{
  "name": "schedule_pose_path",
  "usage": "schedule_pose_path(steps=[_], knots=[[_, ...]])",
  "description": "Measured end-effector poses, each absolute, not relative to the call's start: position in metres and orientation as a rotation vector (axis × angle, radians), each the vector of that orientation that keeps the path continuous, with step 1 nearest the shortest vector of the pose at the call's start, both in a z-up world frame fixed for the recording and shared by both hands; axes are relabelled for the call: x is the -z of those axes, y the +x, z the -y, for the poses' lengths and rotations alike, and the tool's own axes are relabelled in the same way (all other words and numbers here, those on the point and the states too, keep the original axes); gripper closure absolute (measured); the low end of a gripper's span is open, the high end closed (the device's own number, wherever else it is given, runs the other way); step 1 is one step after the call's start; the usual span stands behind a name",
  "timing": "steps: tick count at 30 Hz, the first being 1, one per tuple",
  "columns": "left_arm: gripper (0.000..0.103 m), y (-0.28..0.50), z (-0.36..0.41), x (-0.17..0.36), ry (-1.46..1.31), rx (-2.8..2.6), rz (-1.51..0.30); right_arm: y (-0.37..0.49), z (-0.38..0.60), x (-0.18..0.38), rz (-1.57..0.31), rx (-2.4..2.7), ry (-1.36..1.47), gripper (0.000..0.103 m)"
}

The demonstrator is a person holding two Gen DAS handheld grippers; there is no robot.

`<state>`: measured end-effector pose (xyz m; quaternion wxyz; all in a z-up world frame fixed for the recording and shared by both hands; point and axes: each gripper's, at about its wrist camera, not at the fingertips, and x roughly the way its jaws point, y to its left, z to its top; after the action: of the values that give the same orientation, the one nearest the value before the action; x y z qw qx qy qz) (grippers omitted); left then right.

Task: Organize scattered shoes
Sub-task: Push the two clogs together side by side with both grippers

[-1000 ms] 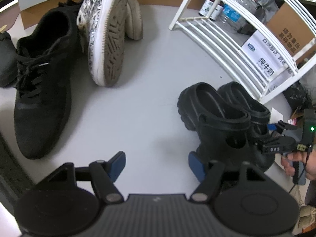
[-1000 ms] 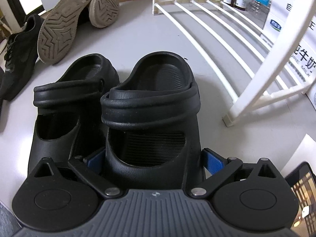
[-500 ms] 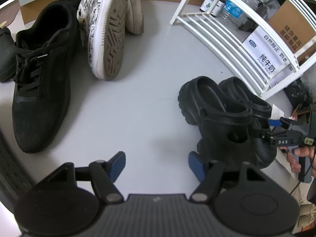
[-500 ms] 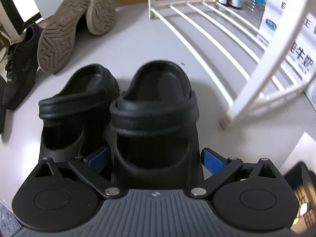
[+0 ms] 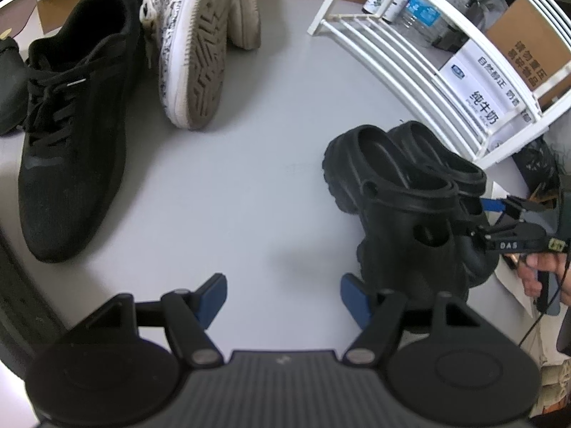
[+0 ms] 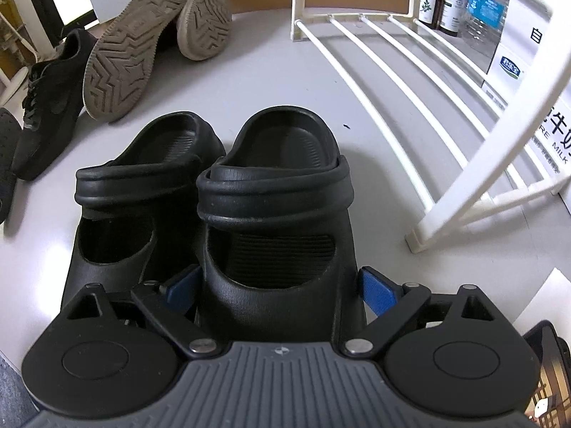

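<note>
Clogs, two black ones, are standing side by side on the gray floor (image 6: 271,71), just left of the near leg of the white shoe rack (image 6: 464,192). The right clog (image 6: 274,192) is sitting between the blue pads of the right gripper (image 6: 276,287), with one pad (image 6: 374,290) on each side of its toe end. The jaws have just been closing a little around it, but they are standing wide and I cannot tell if the pads are pressing on the shoe yet. The left clog (image 6: 142,192) is touching its partner, and one blue pad is poking into the gap between the two. In the left wrist view, the same pair (image 5: 410,192) is sitting at the right, and a hand (image 5: 542,271) is holding the right gripper there. The left gripper (image 5: 283,294) is hanging over bare floor with its jaws open and nothing between them. Far to the left, a black sneaker (image 5: 71,121) is lying flat on the floor. Next to it, a white patterned sneaker (image 5: 189,46) is tipped on its side, showing its dirty sole, and another pale shoe (image 5: 244,7) is leaning just behind it. Behind the rack, brown bottles (image 6: 442,0), a water bottle (image 6: 485,7) and a white milk box (image 5: 478,82) are sitting by the wall.
</note>
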<state>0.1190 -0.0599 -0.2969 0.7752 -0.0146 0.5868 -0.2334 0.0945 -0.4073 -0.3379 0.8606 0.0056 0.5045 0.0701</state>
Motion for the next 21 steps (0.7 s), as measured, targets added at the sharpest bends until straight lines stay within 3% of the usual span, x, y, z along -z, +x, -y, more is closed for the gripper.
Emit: schedule_pose_path(steps=[21], knots=[[0.030,0.117,0.049,0.294,-0.053,0.498,-1.249,0.071,0.400,0.278,-0.960,-0.082,0.139,0.007]])
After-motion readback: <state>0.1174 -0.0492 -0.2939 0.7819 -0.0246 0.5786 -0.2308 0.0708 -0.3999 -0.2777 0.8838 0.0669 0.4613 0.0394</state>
